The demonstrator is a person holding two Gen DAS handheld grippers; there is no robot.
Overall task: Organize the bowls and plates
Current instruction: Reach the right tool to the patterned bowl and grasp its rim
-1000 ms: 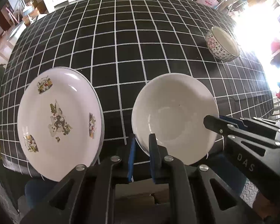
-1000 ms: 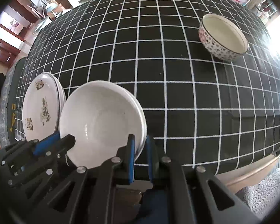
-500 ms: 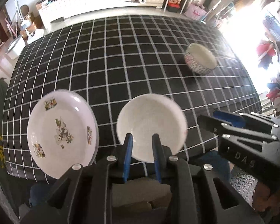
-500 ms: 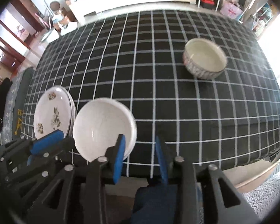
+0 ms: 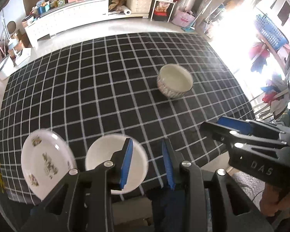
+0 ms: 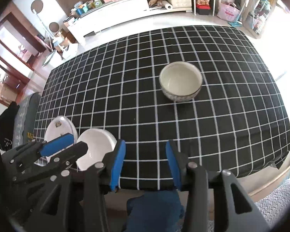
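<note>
Since a second ago: both of your grippers have lifted away from the white bowl (image 5: 106, 154); it looks smaller now, and more of the room shows behind the table.
Release: you had both pairs of fingers nearly closed at the bowl's near rim; now they stand apart and nothing is between them.
Writing: the letters "DAS" are on the side of your right gripper (image 5: 218, 124) as seen from the left wrist view; yellow lettering on a dark cloth (image 6: 30, 135) at the table's left edge is too cut off to read.
Left gripper (image 5: 147, 163): jaws opening, a moderate gap between the blue pads (image 5: 126, 164); nothing is held. One finger overlaps the white bowl in the view, but the pad does not press on it.
Right gripper (image 6: 145, 162): jaws opening, wider than the left; nothing but checked cloth shows in the gap.
White bowl: it sits at the near left of the black checked tablecloth (image 6: 222, 125), close to the table edge, free of both grippers.
Flowered plate (image 5: 42, 164): just to the left of the white bowl, almost touching it; from the right wrist view (image 6: 58, 125) it looks like a stack of more than one plate.
Patterned bowl (image 6: 180, 84): upright, well apart from the others, toward the far right of the table (image 5: 175, 81).
Your hand (image 5: 274, 203): partly seen under the right gripper's body at the lower right of the left wrist view.
</note>
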